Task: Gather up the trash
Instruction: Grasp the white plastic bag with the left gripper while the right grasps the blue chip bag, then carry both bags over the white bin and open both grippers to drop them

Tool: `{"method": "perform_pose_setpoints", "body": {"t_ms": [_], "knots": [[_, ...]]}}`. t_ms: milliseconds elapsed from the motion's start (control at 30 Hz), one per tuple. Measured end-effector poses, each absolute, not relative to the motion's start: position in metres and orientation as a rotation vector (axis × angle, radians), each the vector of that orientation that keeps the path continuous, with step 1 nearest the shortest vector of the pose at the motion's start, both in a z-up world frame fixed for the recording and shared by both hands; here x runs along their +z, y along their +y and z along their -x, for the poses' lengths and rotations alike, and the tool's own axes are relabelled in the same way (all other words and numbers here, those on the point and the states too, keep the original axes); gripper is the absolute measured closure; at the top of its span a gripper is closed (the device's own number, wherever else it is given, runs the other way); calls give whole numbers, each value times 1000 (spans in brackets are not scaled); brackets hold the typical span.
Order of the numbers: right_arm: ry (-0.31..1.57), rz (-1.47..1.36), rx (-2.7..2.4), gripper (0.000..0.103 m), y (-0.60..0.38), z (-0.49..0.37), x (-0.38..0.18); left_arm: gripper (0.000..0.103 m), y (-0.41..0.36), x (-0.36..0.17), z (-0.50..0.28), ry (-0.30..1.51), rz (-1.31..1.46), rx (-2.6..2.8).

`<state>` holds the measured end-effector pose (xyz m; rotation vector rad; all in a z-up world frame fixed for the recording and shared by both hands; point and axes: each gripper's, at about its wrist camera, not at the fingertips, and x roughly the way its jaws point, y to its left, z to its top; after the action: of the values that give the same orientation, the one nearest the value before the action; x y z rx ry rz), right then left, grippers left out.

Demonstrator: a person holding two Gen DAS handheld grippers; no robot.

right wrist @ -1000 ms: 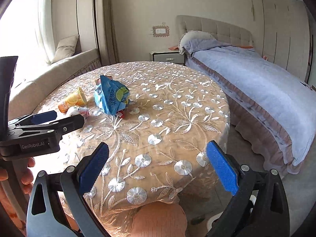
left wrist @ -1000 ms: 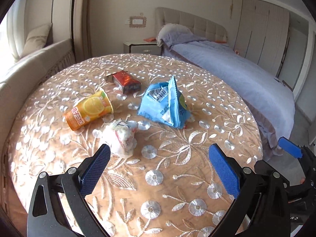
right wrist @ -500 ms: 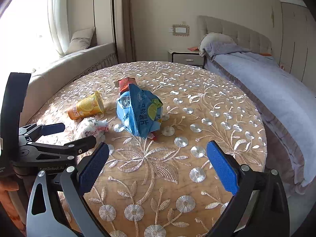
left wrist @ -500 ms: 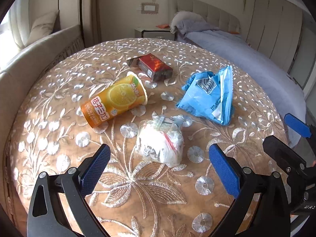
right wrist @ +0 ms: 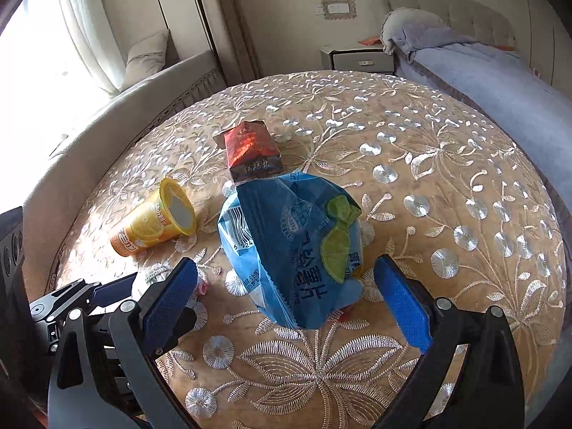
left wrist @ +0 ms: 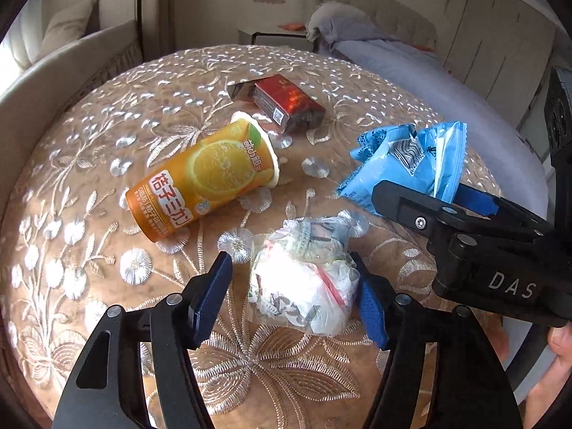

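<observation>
A crumpled clear plastic bag of waste paper (left wrist: 304, 279) lies on the round embroidered table (left wrist: 107, 114). My left gripper (left wrist: 296, 296) is open with its fingers on either side of the bag; the right pad touches it, the left pad stands apart. A blue snack bag (right wrist: 293, 246) lies between the open fingers of my right gripper (right wrist: 286, 300); it also shows in the left wrist view (left wrist: 407, 164). An orange juice cup (left wrist: 207, 178) lies on its side. A red cigarette pack (left wrist: 286, 102) lies behind it.
A beige sofa (right wrist: 107, 107) curves round the table's left side. A bed with a grey-blue cover (right wrist: 500, 68) stands to the right, a nightstand (right wrist: 357, 57) behind. The right gripper's body (left wrist: 482, 246) crosses the left wrist view at the right.
Both grippers have moved forward and down over the table. The left one now straddles the crumpled bag with narrower fingers; the right one now straddles the blue snack bag.
</observation>
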<state>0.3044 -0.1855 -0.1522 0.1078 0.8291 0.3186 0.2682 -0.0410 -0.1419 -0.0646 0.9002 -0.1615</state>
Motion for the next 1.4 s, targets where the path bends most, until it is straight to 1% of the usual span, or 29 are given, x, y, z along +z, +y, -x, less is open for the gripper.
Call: {"method": "perform_pose_setpoints", "body": {"t_ms": [33,67,233,433,800,900,1100,1400], "knots": [[834,-113,332,25,-184,-306,-153,53,-41,-142,-268,901,70,-173],[836,-123,342,36,-184,-306,-153,53,-40,-142,-267,900,74,-175],[824,-101,354,37,-184,-291,-151,53,-40,-138,-250,878,75,-164],[737,-44,329,37,-195,-239,-136,53,-48,-122,-216,820,65,-164],[604,-98,214,37,-263,-138,-112,53,-98,-97,-153,757,22,-255],[583,-136,138,37,-288,-111,-119,53,-118,-99,-138,756,10,-295],[604,-254,39,37,-344,-68,-144,53,-168,-110,-117,771,-66,-393],[634,-305,-109,36,-397,-25,-169,53,-232,-128,-101,806,-161,-512]]}}
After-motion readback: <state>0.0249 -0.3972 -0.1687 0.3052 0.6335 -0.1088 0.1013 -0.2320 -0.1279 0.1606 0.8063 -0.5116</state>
